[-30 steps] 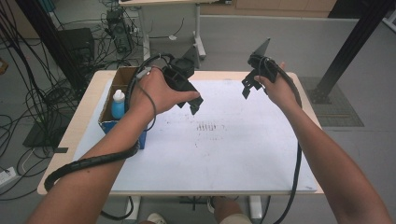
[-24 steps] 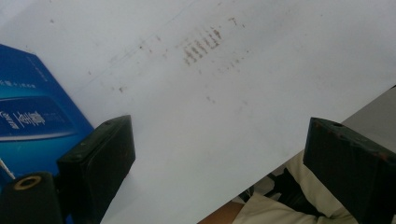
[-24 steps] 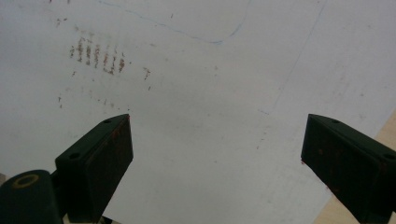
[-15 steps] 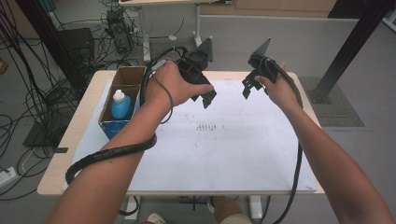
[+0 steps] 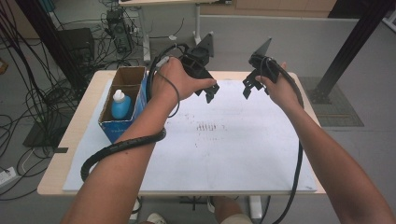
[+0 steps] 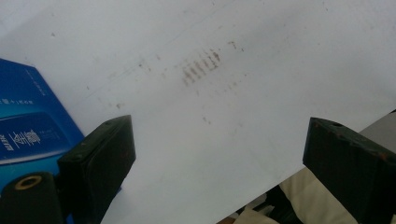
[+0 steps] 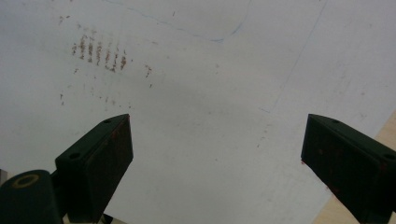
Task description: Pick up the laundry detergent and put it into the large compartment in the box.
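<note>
Over the far part of the table, the left gripper (image 5: 210, 94), a black two-jaw tool held in the person's left hand (image 5: 175, 84), hangs above the white sheet (image 5: 224, 154) that covers most of the pale wooden tabletop (image 5: 77, 140). In the left gripper view its jaws stand wide apart with nothing between them. The right gripper (image 5: 248, 88), equally black and held in the right hand (image 5: 280, 88), hovers near it to the right, also over the far edge of the sheet, and the right gripper view shows its jaws spread wide and empty too. Between and just nearer than the two tools lies a patch of short brown smudge marks (image 5: 208, 127) in a row on the sheet; it also appears in the left gripper view (image 6: 201, 69) and the right gripper view (image 7: 99, 51). At the left side of the table stands an open blue cardboard box (image 5: 116, 128) with brown inner flaps, well apart from both grippers, and a white bottle with a blue body (image 5: 120, 105) stands upright inside it. A black cable (image 5: 116, 149) loops around the left forearm.
</note>
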The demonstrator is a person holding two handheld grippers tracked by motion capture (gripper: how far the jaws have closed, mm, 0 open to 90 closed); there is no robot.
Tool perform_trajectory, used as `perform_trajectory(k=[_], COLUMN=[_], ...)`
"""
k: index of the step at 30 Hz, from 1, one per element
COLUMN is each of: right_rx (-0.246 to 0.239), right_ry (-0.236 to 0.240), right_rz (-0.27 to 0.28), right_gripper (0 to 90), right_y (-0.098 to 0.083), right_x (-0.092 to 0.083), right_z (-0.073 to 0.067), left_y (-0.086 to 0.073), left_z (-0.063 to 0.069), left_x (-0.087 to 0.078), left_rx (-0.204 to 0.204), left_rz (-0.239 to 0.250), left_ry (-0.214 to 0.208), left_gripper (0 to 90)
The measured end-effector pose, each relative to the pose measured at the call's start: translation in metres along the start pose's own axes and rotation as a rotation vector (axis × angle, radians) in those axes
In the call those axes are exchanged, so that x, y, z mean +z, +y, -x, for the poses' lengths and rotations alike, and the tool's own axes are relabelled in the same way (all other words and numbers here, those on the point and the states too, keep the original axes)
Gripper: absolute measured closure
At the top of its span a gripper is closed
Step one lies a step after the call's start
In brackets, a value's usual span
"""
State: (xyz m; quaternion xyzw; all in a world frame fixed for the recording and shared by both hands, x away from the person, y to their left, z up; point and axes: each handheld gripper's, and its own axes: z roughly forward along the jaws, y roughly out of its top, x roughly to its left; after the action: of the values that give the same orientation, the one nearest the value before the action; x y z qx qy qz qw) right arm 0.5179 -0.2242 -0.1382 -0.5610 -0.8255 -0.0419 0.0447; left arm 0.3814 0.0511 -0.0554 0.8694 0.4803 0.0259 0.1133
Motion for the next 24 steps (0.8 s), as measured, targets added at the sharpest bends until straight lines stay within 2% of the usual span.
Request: perform_trajectory(k=[7, 24], right_rx=[-0.011, -0.010], right_ry=[-0.001, 0.004], right_rz=[-0.001, 0.005], right_gripper=[8.9, 8.8], right_y=[0.0018, -0.0016], right_x=[0.0010, -0.0011], right_z=[-0.0037, -0.0018], left_y=[0.0000, -0.0008], left_z=[-0.0007, 0.0009], left_x=[0.0020, 0.0029], left_rx=[0.000, 0.007], left_rz=[-0.002, -0.006], left_ry=[-0.002, -0.004], left_gripper=[9.7, 9.9])
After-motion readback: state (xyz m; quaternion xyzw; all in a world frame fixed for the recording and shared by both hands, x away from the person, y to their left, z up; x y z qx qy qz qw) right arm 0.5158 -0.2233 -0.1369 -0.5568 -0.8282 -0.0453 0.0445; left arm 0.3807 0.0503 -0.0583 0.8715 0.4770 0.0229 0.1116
